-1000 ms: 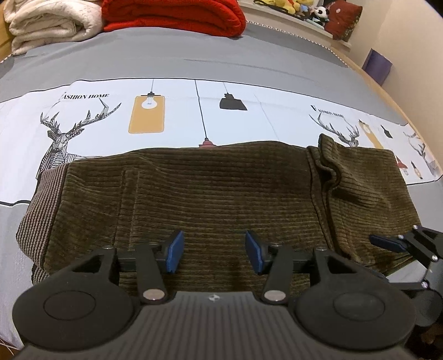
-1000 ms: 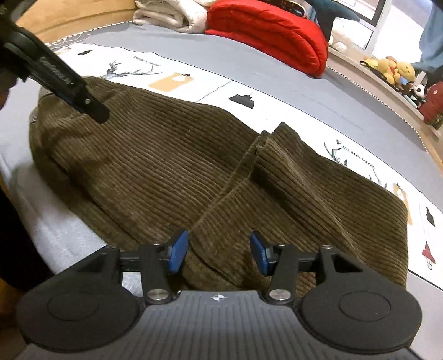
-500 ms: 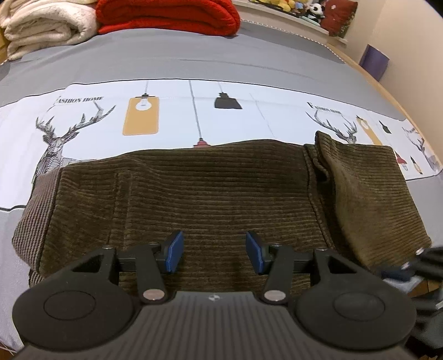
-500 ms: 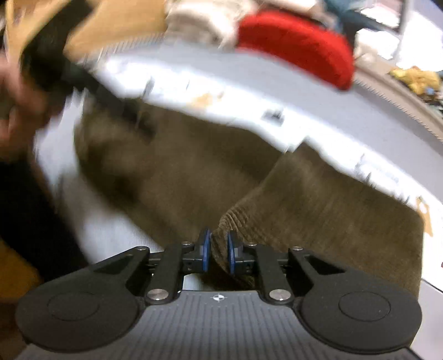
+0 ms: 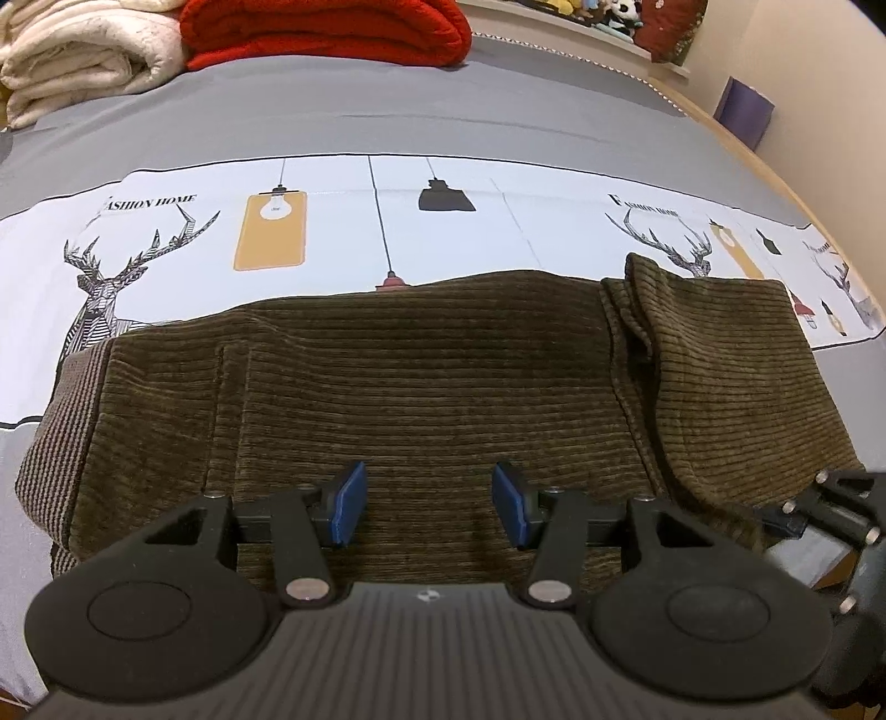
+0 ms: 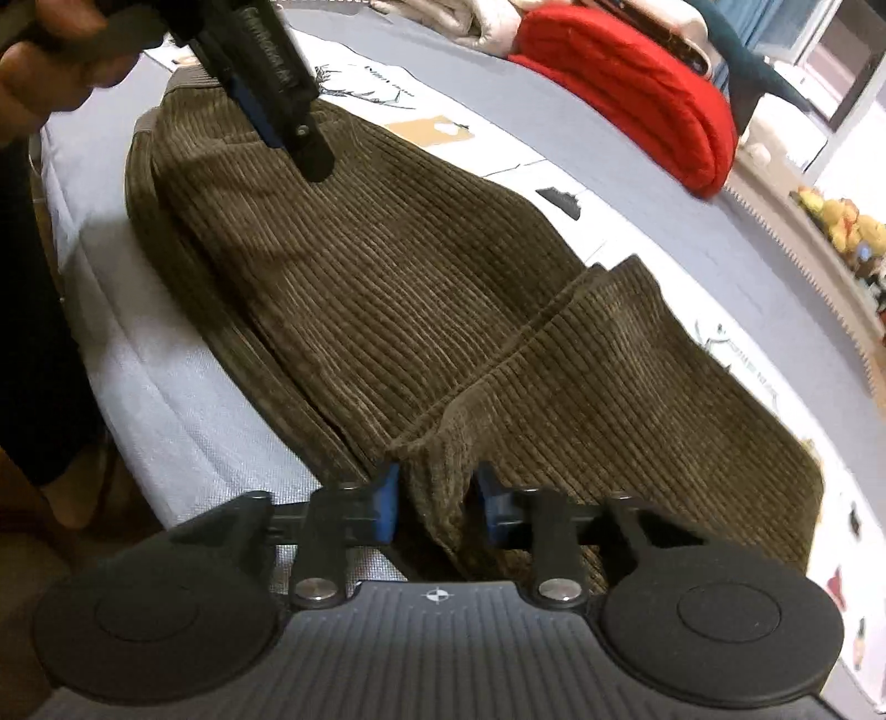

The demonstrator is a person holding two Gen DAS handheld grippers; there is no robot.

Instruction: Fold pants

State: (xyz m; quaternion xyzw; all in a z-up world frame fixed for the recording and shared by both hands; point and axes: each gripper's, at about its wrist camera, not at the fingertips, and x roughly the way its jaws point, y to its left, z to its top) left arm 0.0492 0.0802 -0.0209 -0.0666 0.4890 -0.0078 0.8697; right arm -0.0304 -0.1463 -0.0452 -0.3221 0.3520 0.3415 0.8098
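Olive-brown corduroy pants lie folded across the bed, waistband at the left and the doubled-over leg end at the right. My left gripper hovers open over the pants' near edge, with nothing between its blue pads. In the right wrist view the pants run away to the upper left. My right gripper has the near corner of the leg fold bunched up between its pads. Its jaws are opening a little while the pads still touch the cloth. A hand holds the left gripper above the waistband end.
The bedsheet is grey with a white printed band of deer and lamps. A red blanket and a cream blanket are stacked at the far side. Plush toys line the ledge. The bed's near edge drops off left of the right gripper.
The right gripper went from open above the cloth to closed on the leg fold's corner, then widened slightly and rolled. The left gripper stayed put and open.
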